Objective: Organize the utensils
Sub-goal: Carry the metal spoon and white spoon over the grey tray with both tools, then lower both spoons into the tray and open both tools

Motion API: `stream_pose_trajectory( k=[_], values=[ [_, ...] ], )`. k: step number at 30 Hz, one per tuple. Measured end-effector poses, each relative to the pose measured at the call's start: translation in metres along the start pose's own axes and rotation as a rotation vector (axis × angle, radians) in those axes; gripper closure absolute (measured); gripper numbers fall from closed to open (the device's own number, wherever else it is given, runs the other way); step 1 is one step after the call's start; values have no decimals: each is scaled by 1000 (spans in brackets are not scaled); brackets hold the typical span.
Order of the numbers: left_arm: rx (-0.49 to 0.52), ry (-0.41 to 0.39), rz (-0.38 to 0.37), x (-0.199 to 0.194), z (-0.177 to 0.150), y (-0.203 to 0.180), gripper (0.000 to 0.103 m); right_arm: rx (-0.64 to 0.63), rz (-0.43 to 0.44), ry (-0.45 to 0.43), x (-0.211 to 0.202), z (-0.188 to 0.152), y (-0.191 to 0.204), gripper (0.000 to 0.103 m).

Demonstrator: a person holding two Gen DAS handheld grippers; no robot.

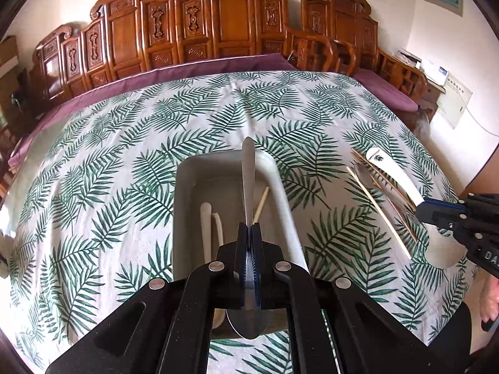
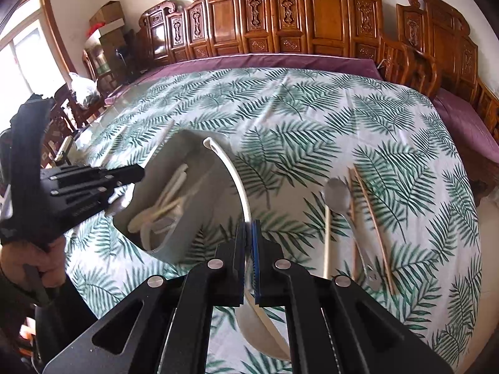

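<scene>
My left gripper [image 1: 249, 229] is shut on a metal spoon [image 1: 248, 171], handle pointing forward, held over the grey tray [image 1: 282, 187]. The tray holds white spoons [image 1: 206, 227] and a chopstick [image 1: 261, 204]. My right gripper [image 2: 248, 227] is shut on a white ceramic spoon [image 2: 232, 171], its handle arching up toward the tray [image 2: 177, 243]; it also shows in the left wrist view [image 1: 396, 174]. On the cloth to the right lie a metal spoon [image 2: 338, 199] and several wooden chopsticks [image 2: 374, 227]. The left gripper shows at the left of the right wrist view [image 2: 137, 173].
The table is covered by a white cloth with green fern leaves [image 1: 124, 155]. A carved wooden bench with purple cushions [image 1: 218, 62] runs along the far edge. Boxes and chairs [image 2: 103, 46] stand at the left by a window.
</scene>
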State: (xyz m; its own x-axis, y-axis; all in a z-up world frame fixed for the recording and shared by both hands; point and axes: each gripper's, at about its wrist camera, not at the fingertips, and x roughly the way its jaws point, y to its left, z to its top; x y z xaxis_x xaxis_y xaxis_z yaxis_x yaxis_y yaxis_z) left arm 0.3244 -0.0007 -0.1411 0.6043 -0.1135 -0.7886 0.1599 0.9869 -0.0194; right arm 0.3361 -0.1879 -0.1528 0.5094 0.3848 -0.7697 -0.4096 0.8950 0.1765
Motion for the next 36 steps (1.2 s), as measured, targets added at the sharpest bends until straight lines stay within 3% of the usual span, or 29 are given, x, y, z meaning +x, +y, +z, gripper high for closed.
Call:
stream_pose_trajectory(
  k=[7,13,26,36],
  values=[
    [-20,-14,-24,-1,1,14,100,-17,26,9,12,18,29,98],
    [-29,-60,-33,-27,1,33,100,-7,56,27,27,32,50,98],
    [-58,-143,38,-84,-16,82,100,64,119,55,63,57,93,98],
    [-97,-147,31,-93,-24,107,100,158,115,72,91,66,101,98]
  ],
)
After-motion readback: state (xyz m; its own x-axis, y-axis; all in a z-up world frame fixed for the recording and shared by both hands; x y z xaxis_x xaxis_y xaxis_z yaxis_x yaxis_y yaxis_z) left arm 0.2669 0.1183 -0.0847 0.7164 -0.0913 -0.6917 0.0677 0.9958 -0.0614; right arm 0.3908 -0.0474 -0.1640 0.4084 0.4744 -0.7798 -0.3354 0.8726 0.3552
